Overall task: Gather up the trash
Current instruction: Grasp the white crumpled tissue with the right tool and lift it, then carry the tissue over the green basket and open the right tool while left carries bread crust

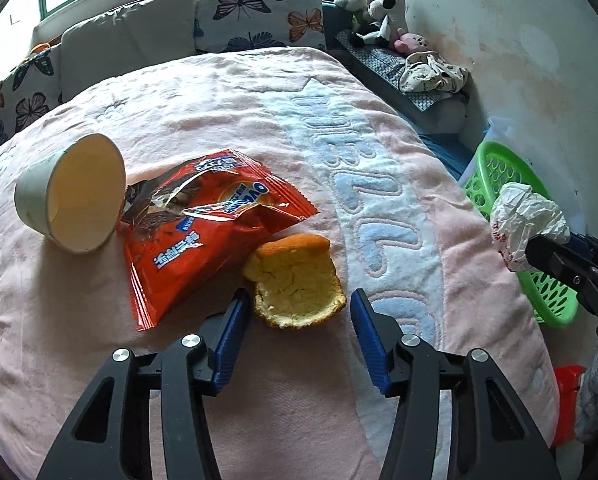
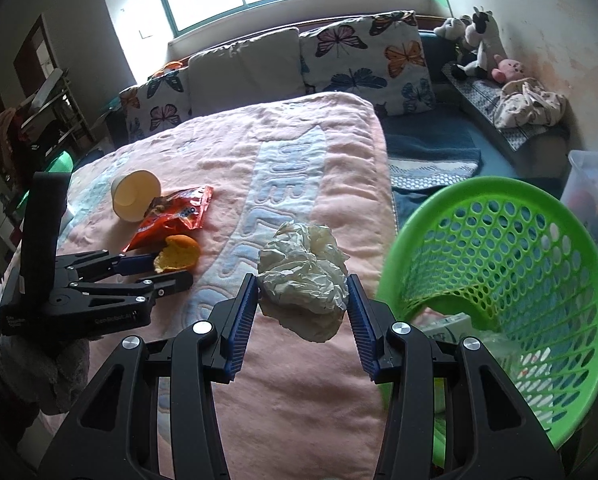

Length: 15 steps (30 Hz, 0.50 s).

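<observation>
An orange peel [image 1: 297, 284] lies on the pink blanket [image 1: 219, 100], next to a red snack wrapper [image 1: 207, 232] and a tipped paper cup [image 1: 73, 196]. My left gripper [image 1: 299, 300] is open, its blue fingers on either side of the peel's near edge. My right gripper [image 2: 302, 284] is shut on a crumpled white paper ball [image 2: 303, 276], held above the blanket beside the green perforated basket [image 2: 499, 264]. The left wrist view shows the ball [image 1: 527, 220] in front of the basket [image 1: 495, 176]. The right wrist view shows the peel [image 2: 177, 258], wrapper [image 2: 175, 216] and cup [image 2: 135, 196].
Butterfly pillows [image 2: 359, 56] and a plain cushion [image 2: 243, 68] line the bed head. Stuffed toys [image 2: 479, 40] and a crumpled cloth [image 2: 527, 108] sit on a bench at the right wall. A clear plastic bin [image 2: 591, 184] stands behind the basket. Some litter lies inside the basket.
</observation>
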Motion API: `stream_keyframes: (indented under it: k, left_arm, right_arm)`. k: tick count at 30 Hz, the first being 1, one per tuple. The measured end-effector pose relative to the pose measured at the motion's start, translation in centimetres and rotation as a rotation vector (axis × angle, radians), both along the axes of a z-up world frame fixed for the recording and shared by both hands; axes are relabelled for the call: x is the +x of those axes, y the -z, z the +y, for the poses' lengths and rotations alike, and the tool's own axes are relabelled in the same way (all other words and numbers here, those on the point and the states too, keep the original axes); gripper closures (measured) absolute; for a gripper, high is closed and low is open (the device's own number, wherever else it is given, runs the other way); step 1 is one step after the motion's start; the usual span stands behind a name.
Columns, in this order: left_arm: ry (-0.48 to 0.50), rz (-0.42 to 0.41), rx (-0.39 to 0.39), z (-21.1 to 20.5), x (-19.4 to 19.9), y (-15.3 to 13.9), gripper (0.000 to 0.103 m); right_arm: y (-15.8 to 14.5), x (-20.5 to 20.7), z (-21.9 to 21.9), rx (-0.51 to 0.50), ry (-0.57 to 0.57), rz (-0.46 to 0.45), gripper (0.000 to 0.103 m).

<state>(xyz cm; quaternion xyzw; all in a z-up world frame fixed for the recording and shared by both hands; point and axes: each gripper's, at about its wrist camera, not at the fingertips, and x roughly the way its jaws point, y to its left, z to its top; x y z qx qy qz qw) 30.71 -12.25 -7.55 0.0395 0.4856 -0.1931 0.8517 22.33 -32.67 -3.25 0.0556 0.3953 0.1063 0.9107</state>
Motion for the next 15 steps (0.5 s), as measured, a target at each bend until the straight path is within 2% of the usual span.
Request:
stream_keyframes:
  k: [8, 15]
  left_arm:
    - [-0.015, 0.007, -0.024, 0.4, 0.0, -0.2, 0.07]
    - [0.022, 0.005, -0.049, -0.2, -1.6, -1.3, 0.075]
  right_arm:
    - [0.0, -0.8, -1.4, 0.001, 0.032, -0.001, 0.057]
    - [-0.1, -2.0, -3.4, -0.006, 0.08, -0.001, 0.057]
